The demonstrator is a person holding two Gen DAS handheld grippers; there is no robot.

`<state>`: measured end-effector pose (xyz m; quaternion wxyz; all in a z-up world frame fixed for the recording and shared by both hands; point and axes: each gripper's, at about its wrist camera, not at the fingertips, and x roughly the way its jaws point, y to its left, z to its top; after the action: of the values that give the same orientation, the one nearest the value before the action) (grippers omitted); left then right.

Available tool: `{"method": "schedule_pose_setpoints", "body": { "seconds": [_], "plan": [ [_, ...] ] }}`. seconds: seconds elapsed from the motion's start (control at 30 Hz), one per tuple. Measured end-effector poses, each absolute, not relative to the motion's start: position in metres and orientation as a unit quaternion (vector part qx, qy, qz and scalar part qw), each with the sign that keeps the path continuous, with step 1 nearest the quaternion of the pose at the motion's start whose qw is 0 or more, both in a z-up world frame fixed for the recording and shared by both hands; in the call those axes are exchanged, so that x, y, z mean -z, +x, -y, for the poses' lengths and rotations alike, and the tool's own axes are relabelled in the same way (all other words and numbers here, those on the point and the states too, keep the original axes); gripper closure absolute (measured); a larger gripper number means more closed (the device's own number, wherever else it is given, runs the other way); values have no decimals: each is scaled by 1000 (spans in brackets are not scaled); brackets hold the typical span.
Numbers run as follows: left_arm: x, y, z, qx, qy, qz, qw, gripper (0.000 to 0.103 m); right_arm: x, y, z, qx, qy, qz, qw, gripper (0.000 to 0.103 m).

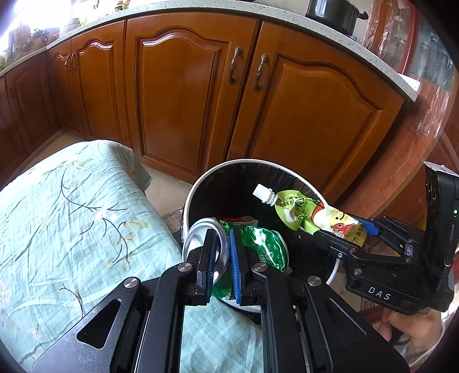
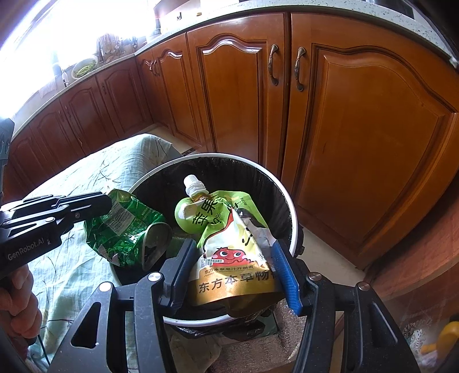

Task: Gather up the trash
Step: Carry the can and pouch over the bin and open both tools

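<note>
**Both grippers over the bin, trash not dropped yet**

Left gripper [image 1: 222, 252] is clamped nearly closed on a crushed green can [image 2: 126, 229], held above the bin's rim. Right gripper [image 2: 232, 269] stands about half open but pinches a green-yellow drink pouch [image 2: 229, 244], spout up, over the bin mouth; likely positioned for release. The round trash bin [image 2: 284, 195], white-rimmed with a black liner, sits beside the cloth-covered desk [image 1: 71, 215]. A bit of packaging shows inside; contents otherwise too dark to tell.

One crushed green can [image 2: 126, 226], one spouted juice pouch [image 2: 229, 244], one black-lined bin [image 2: 284, 195], one pot [image 1: 332, 11] on the tabletop, and two tongs (left [image 1: 221, 252], right [image 2: 232, 272]).
</note>
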<state>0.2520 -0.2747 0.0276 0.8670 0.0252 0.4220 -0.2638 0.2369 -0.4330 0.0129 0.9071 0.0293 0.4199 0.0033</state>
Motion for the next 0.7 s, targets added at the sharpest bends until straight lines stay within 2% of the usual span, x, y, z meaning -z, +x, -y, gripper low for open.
{"method": "schedule_pose_setpoints", "body": {
  "seconds": [0.47, 0.57, 0.67, 0.7],
  "plan": [
    [-26, 251, 287, 264, 32, -426, 865, 94, -10, 242, 437, -11, 37, -422, 906, 44],
    [-25, 252, 288, 268, 28, -432, 861, 94, -13, 239, 441, -12, 48, -416, 908, 36],
    [-27, 252, 287, 267, 24, -433, 861, 86, -16, 231, 443, -12, 62, -405, 912, 33],
    [-28, 251, 286, 264, 24, -432, 862, 80, -18, 228, 443, -12, 66, -401, 914, 33]
  ]
}}
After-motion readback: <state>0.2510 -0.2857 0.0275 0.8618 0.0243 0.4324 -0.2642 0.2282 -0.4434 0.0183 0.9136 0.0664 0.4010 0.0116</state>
